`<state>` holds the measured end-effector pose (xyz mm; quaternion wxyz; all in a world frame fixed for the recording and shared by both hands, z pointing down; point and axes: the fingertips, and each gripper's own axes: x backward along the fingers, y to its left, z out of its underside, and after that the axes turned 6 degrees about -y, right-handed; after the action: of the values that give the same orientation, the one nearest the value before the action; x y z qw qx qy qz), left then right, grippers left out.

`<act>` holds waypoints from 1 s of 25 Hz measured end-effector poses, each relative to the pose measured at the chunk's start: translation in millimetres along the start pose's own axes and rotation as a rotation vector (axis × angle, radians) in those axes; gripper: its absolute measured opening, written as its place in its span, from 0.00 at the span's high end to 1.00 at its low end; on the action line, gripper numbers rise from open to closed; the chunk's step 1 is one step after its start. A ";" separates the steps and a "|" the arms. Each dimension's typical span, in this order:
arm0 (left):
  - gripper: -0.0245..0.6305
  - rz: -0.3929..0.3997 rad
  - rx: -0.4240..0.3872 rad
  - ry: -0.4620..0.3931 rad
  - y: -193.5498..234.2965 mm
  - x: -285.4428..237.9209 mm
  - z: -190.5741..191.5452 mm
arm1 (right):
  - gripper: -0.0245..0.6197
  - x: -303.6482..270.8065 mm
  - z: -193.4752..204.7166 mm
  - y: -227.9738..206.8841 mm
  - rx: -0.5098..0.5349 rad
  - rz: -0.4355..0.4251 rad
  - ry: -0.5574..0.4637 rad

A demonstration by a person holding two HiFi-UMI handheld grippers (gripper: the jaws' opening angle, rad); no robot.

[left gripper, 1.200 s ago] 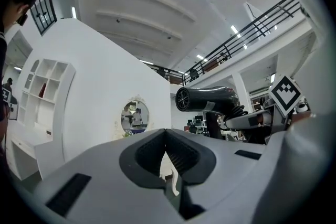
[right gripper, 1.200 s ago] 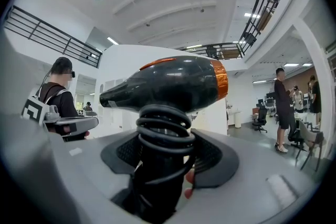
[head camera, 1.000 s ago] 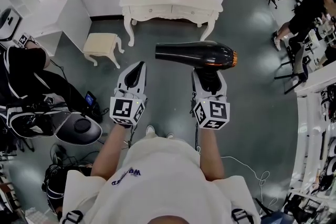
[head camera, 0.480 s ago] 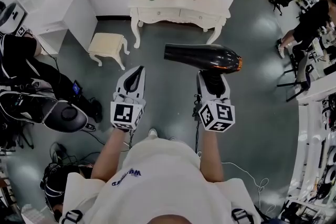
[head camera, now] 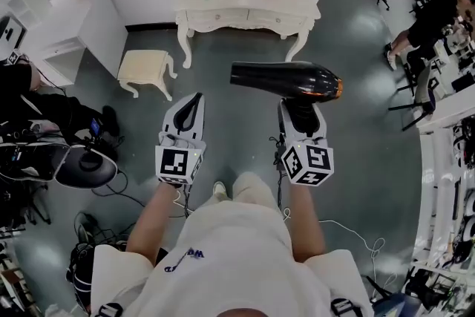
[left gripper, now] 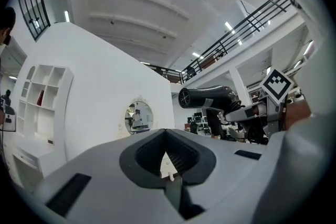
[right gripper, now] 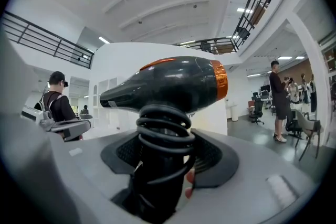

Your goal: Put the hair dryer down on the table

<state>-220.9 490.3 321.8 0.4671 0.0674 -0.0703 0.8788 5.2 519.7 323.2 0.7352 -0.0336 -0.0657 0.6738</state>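
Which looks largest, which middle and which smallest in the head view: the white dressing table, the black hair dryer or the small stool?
1. dressing table, clearly largest.
2. hair dryer, but it is held near the camera, which enlarges it.
3. stool, on the floor farther away; its rank against the hair dryer is unsure.

The hair dryer (head camera: 286,78) was glossy black with an orange band at its right end. The left gripper (head camera: 193,99) and right gripper (head camera: 299,106) were pale grey with black-and-white marker cubes; the table (head camera: 223,14) and stool (head camera: 145,61) above were cream.
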 end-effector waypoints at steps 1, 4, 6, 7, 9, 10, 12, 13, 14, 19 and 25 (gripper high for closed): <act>0.95 0.009 0.003 0.001 0.1 -5.7 0.8 | 0.53 -3.3 -1.6 -2.5 0.007 0.010 0.000; 0.95 0.046 0.018 0.003 -3.5 -19.2 4.0 | 0.53 -10.8 1.9 -8.3 0.005 0.035 0.007; 0.95 0.066 0.016 0.006 -1.3 -31.3 7.4 | 0.53 -26.3 8.8 -11.3 0.005 0.038 0.018; 0.95 0.069 0.013 0.010 1.3 -38.2 9.3 | 0.53 -36.4 13.4 -13.4 0.009 0.039 0.028; 0.95 0.070 0.013 0.021 6.8 -53.9 14.8 | 0.53 -57.4 21.7 -20.3 0.018 0.045 0.047; 0.95 0.070 0.013 0.027 9.7 -63.4 18.2 | 0.53 -68.4 25.0 -24.6 0.019 0.047 0.052; 0.95 0.066 0.015 0.033 17.1 -84.7 27.7 | 0.53 -91.7 32.0 -33.2 0.009 0.047 0.058; 0.95 0.065 0.015 0.037 21.2 -96.7 34.0 | 0.53 -104.5 36.0 -37.6 0.002 0.046 0.060; 0.95 0.067 0.013 0.043 24.9 -110.1 40.4 | 0.53 -118.1 39.9 -42.7 -0.001 0.043 0.063; 0.95 0.070 0.002 0.055 46.7 -198.3 67.5 | 0.53 -201.8 52.8 -77.6 -0.002 0.027 0.061; 0.95 0.058 0.047 0.079 49.6 -290.0 92.7 | 0.53 -280.2 51.3 -117.9 -0.035 -0.023 0.090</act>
<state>-96.4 210.2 356.3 0.4422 0.0418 -0.0330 0.8953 90.8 228.2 375.8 0.7446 -0.0758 -0.0446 0.6617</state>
